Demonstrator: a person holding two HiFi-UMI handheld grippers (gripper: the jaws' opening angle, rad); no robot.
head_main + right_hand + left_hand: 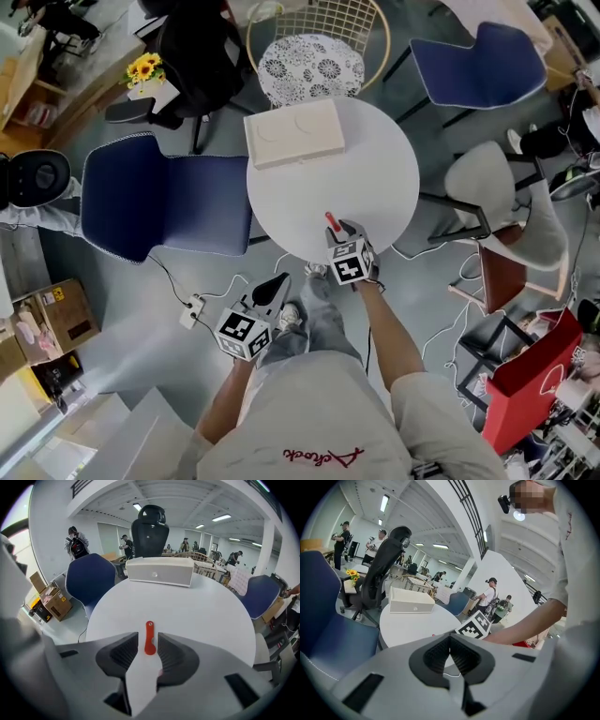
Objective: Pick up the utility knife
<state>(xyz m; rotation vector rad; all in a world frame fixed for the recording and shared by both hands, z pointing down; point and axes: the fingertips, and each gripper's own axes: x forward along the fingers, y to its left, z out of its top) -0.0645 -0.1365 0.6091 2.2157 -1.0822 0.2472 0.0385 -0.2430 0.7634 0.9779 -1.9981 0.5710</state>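
Where right gripper (340,229) covers it, utility knife (331,220) near end hidden; jaws apart.

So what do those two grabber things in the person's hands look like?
The left gripper and right gripper match: grey plastic bodies, each claw lined with black ribbed pads, and a cube with black-and-white square markers on top. The person wears a pale short-sleeved shirt with red writing.
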